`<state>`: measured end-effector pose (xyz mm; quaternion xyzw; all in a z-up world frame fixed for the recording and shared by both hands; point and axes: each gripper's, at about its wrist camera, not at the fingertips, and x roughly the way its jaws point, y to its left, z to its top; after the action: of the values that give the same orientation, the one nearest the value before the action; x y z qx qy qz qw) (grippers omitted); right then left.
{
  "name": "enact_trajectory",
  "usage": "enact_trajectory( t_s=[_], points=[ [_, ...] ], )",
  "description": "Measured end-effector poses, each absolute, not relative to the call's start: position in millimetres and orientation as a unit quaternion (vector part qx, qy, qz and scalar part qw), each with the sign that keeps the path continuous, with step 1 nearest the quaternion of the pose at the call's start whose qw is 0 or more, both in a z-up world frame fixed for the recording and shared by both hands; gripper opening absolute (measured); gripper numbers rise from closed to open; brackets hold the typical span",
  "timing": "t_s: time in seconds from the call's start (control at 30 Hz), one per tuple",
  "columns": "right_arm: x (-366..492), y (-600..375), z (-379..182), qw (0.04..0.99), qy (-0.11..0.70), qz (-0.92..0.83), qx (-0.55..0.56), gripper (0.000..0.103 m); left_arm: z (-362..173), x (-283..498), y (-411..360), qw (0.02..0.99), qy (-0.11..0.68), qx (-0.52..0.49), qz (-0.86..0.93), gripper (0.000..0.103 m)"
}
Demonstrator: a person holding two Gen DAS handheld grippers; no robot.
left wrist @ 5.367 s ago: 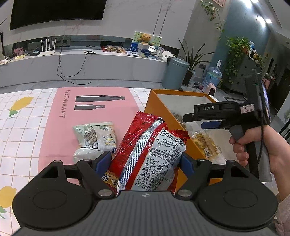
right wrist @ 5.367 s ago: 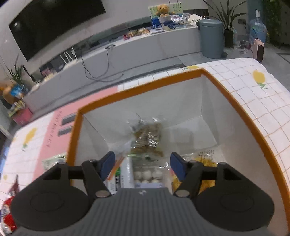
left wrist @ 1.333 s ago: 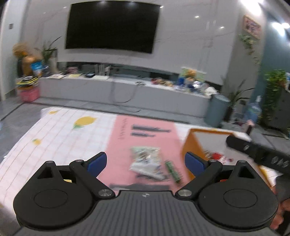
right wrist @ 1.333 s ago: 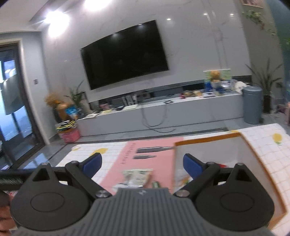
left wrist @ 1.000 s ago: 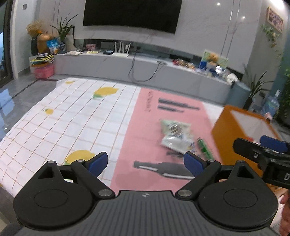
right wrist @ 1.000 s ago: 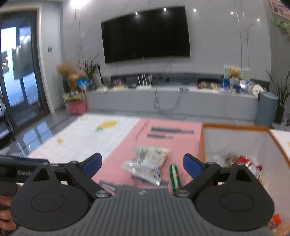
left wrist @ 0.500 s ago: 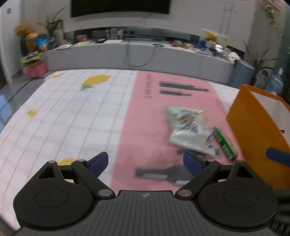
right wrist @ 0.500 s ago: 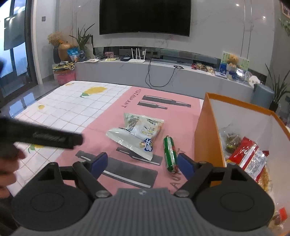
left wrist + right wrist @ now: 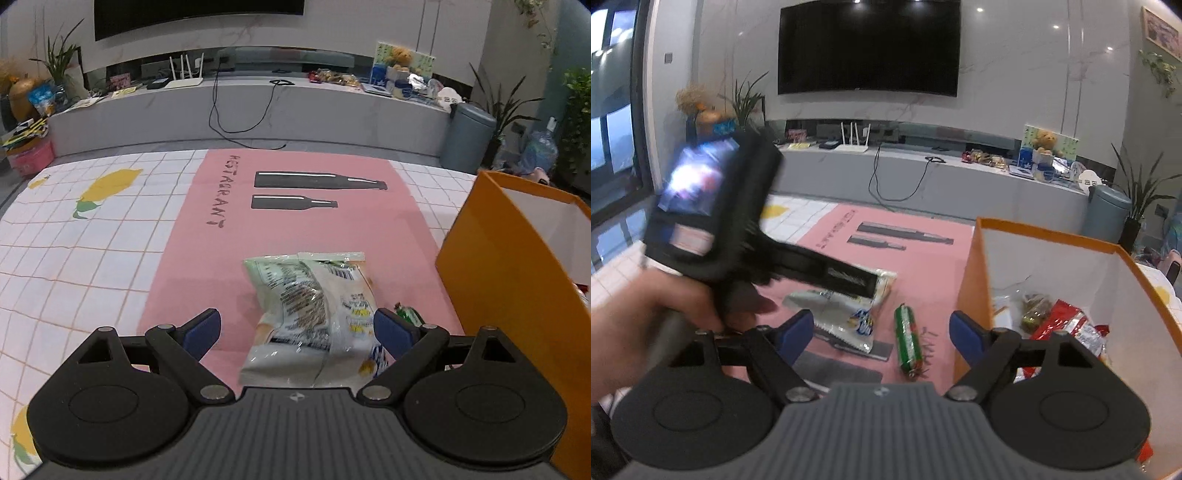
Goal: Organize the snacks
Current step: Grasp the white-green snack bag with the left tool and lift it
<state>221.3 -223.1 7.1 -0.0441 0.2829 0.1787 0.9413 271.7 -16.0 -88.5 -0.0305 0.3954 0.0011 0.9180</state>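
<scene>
where two snack bags (image 9: 314, 314) overlap, one green stick (image 9: 908, 341), left claw (image 9: 297, 330) spread, right claw (image 9: 882, 332) closing, empty

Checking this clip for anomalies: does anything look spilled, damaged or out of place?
Nothing spilled or damaged. Two snacks still lie outside the orange box on the pink mat: a pale bag lying askew and a green sausage beside it. Other snacks are heaped loosely in the box.

Two packets (image 9: 314, 317), one sausage (image 9: 908, 341), one box (image 9: 975, 280)
</scene>
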Motion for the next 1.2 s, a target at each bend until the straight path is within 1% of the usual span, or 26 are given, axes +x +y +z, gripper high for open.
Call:
enact_trajectory(
  t_s=[0.13, 0.33, 0.37, 0.47, 0.5, 0.6, 0.7, 0.87, 0.93, 1.0, 1.2],
  points=[
    [223, -234, 12, 0.947, 0.277, 0.162, -0.027, 0.079, -96, 288, -30, 0.915, 0.404, -0.015, 0.007, 0.103],
    [224, -245, 16, 0.95, 0.274, 0.147, -0.011, 0.079, -122, 306, -41, 0.892, 0.452, -0.018, 0.027, 0.103],
    [224, -245, 16, 0.951, 0.273, 0.145, -0.012, 0.079, -124, 304, -42, 0.895, 0.446, -0.011, 0.026, 0.103],
    [225, -246, 16, 0.951, 0.273, 0.142, -0.011, 0.079, -124, 296, -41, 0.904, 0.428, 0.002, 0.007, 0.103],
    [226, -247, 17, 0.952, 0.272, 0.142, -0.009, 0.079, -124, 294, -39, 0.905, 0.425, -0.003, 0.003, 0.101],
    [225, -246, 18, 0.952, 0.269, 0.146, -0.005, 0.079, -120, 287, -31, 0.904, 0.427, -0.02, 0.015, 0.099],
    [220, -245, 19, 0.952, 0.266, 0.154, -0.009, 0.079, -118, 277, -19, 0.902, 0.429, -0.028, 0.03, 0.093],
    [216, -245, 22, 0.952, 0.258, 0.167, -0.011, 0.078, -113, 250, 3, 0.896, 0.439, -0.041, 0.053, 0.091],
    [215, -243, 21, 0.951, 0.259, 0.169, -0.006, 0.077, -112, 240, 10, 0.893, 0.443, -0.046, 0.064, 0.091],
    [215, -242, 21, 0.95, 0.26, 0.172, -0.001, 0.073, -111, 229, 14, 0.891, 0.446, -0.043, 0.075, 0.09],
    [214, -230, 17, 0.945, 0.263, 0.193, -0.01, 0.069, -106, 195, 28, 0.881, 0.46, -0.061, 0.093, 0.089]
  ],
)
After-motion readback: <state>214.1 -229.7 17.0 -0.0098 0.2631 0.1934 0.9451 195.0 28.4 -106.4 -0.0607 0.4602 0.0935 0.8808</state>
